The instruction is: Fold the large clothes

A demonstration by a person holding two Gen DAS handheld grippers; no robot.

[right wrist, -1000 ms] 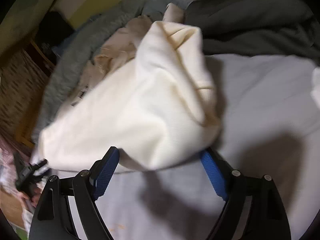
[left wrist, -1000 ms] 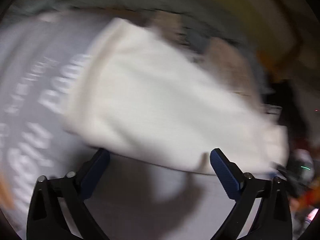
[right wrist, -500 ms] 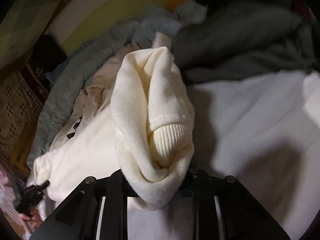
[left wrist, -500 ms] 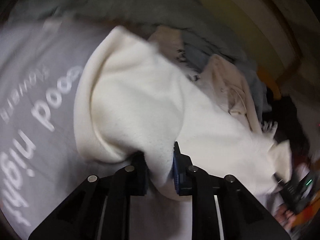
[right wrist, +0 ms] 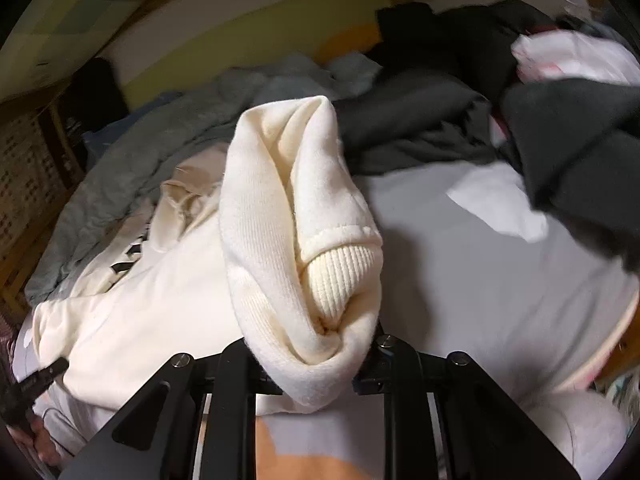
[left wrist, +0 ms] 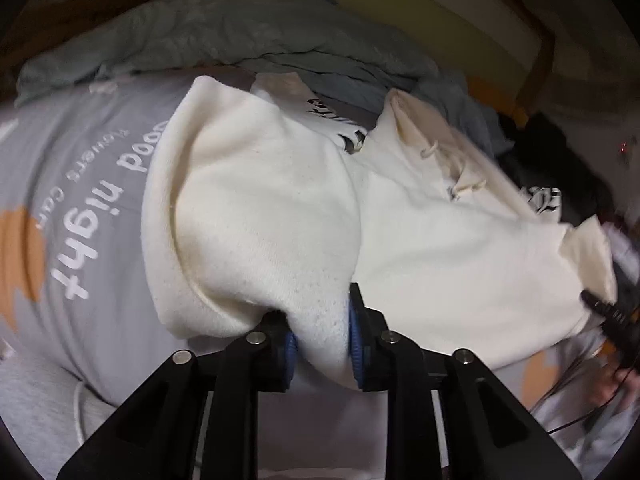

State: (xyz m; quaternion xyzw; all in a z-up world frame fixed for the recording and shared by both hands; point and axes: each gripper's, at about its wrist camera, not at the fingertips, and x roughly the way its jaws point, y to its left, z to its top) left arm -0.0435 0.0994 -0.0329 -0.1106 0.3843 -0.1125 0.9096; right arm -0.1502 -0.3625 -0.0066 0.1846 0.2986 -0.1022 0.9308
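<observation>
Both claws, left claw point(left wrist: 320, 338) and right claw point(right wrist: 318, 364), grip bunched folds of 1 cream sweatshirt point(left wrist: 440, 248) lying on a grey bedsheet point(left wrist: 80, 200).

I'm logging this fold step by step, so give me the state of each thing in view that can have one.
Left gripper: shut on a bunched edge of the cream sweatshirt.
Right gripper: shut on a bunched part with the ribbed cuff.
Cream sweatshirt: crumpled, not yet folded, partly lifted.
Grey bedsheet: spread under it, printed text showing.
Dark clothes: heaped, unfolded.
</observation>
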